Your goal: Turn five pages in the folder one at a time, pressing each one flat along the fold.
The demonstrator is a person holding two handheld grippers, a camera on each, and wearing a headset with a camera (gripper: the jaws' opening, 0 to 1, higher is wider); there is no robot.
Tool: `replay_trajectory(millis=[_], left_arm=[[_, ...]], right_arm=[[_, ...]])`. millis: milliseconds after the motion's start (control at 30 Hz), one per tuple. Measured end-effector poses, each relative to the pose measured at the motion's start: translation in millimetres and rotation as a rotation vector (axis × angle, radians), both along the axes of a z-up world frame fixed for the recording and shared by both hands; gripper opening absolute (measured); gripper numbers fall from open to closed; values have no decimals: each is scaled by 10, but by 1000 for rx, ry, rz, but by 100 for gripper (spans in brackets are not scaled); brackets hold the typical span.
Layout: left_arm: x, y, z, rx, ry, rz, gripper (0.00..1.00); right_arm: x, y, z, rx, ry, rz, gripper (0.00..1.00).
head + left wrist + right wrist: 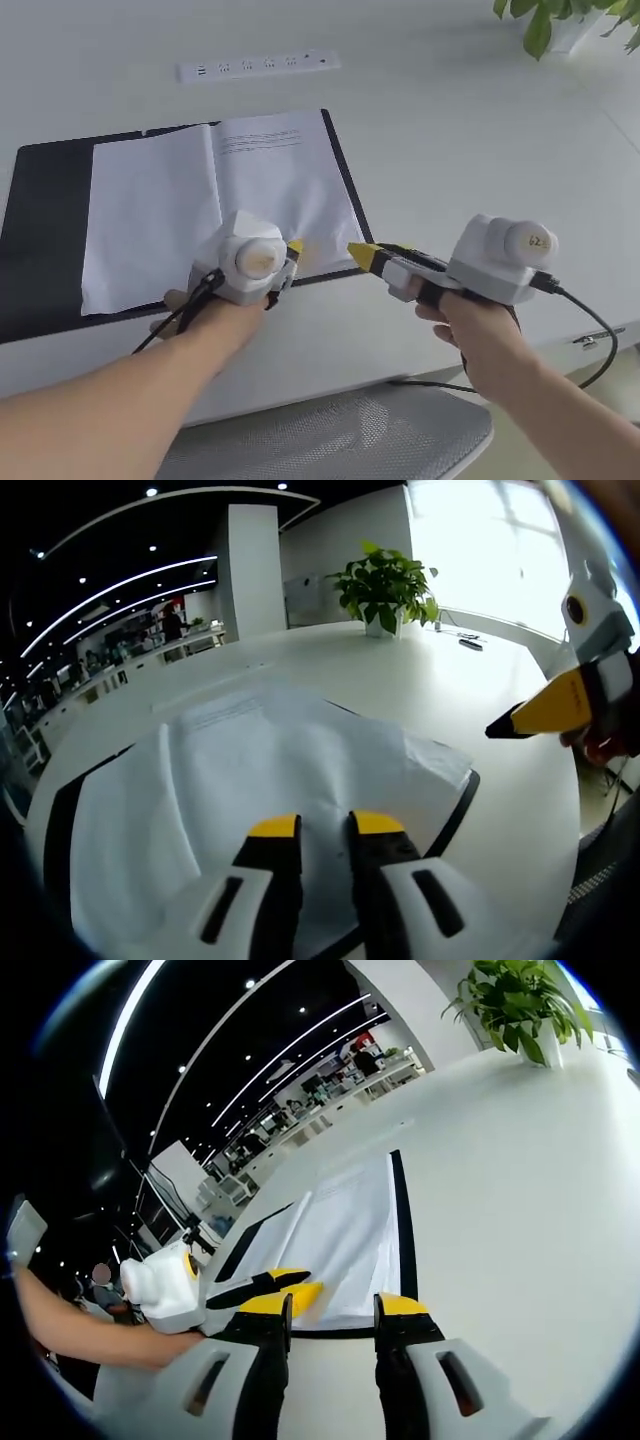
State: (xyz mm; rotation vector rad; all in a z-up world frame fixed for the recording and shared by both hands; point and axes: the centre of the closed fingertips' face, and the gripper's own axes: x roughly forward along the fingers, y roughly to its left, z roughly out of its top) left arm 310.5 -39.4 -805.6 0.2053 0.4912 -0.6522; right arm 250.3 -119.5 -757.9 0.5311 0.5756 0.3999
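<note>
A black folder (40,240) lies open on the white table, with a white left page (150,220) and a printed right page (280,180). My left gripper (292,250) hovers over the right page's lower corner. Its yellow-tipped jaws (326,825) stand a narrow gap apart with nothing between them, and the page (300,750) lies slightly wavy below. My right gripper (362,255) sits just off the folder's lower right corner, open and empty (335,1305), pointing at the left gripper (290,1288). The right gripper's yellow tip (540,710) shows at the right of the left gripper view.
A white power strip (258,66) lies beyond the folder. A potted plant (560,20) stands at the far right of the table. A grey mesh chair (330,430) sits below the table's near edge, and a black cable (600,340) trails from the right gripper.
</note>
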Motion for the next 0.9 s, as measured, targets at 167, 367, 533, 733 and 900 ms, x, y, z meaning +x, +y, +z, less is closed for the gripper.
replay_trajectory(millis=[167,367,533,733,900], left_arm=[[-9,-2,-3,-4,5,3,16],[-13,-6,-8,-3,7,1,16],[-14,-8,-11,-4,7,1,16],[-5,-10,-8,-8,9,4,16],[2,-10,-9,-9,12,5,16]], right_arm=[[119,28,-114,1,32,0,31],[216,45,-247,-1,80,-5,31],[230,62,-247,5,85,-5,21],[207,84,-274,14,97,5,6],[220,89,-241,16,81,-1,0]])
